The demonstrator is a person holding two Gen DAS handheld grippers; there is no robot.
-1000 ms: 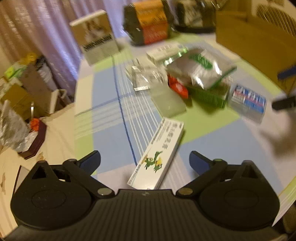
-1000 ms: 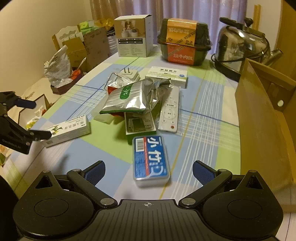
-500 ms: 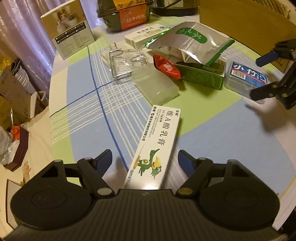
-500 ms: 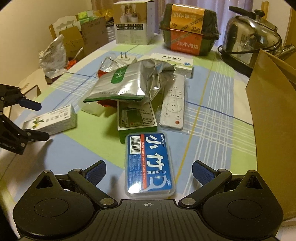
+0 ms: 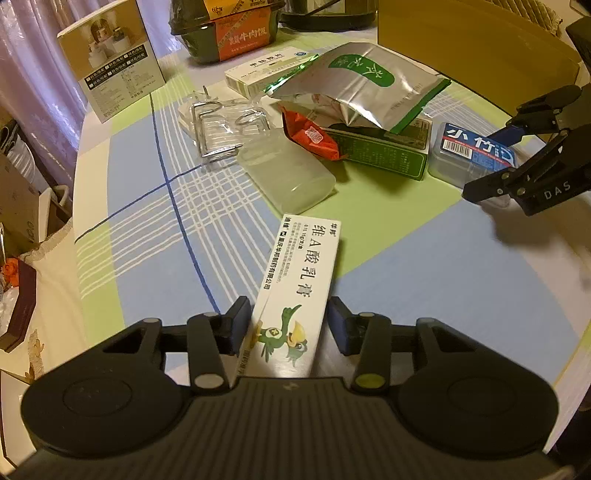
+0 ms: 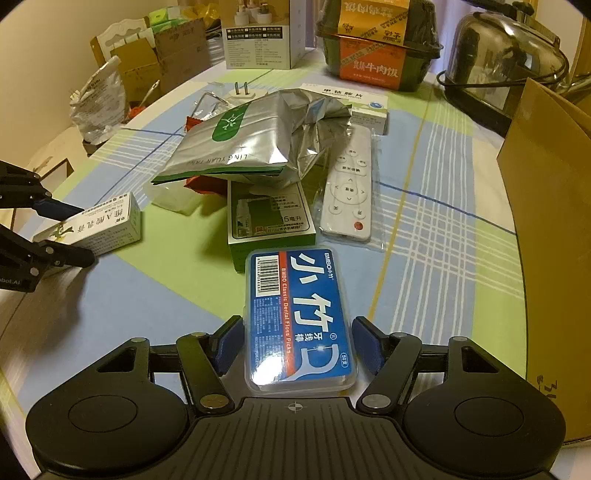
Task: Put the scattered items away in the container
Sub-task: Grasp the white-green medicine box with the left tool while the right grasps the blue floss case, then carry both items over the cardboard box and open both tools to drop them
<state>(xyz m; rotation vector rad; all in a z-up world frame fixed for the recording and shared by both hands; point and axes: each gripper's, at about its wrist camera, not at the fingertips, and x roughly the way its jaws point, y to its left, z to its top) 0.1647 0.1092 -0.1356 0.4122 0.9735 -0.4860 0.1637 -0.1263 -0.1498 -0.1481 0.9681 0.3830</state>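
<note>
A white ointment box [image 5: 299,291] with a green bird print lies on the checked tablecloth, and my left gripper [image 5: 286,325] is shut on its near end, both pads against its sides. A blue-labelled clear floss pick case [image 6: 301,317] lies flat between the fingers of my right gripper [image 6: 297,343], which is open, with a thin gap at each pad. Each gripper also shows in the other view: the left gripper [image 6: 61,232] around the ointment box [image 6: 96,225], the right gripper [image 5: 498,158] around the floss case [image 5: 472,151]. The brown cardboard container [image 6: 546,221] stands at the right.
A pile sits mid-table: silver foil pouch [image 6: 251,140], green box [image 6: 269,218], white remote [image 6: 349,184], red packet [image 5: 310,136], translucent case [image 5: 288,177]. At the far edge are a white carton [image 6: 258,33], a beef rice bowl [image 6: 376,40] and a pot [image 6: 506,51].
Both grippers have moved forward over their items and narrowed. The left fingers went from wide apart to pressing the ointment box. The right fingers closed in beside the floss case.
</note>
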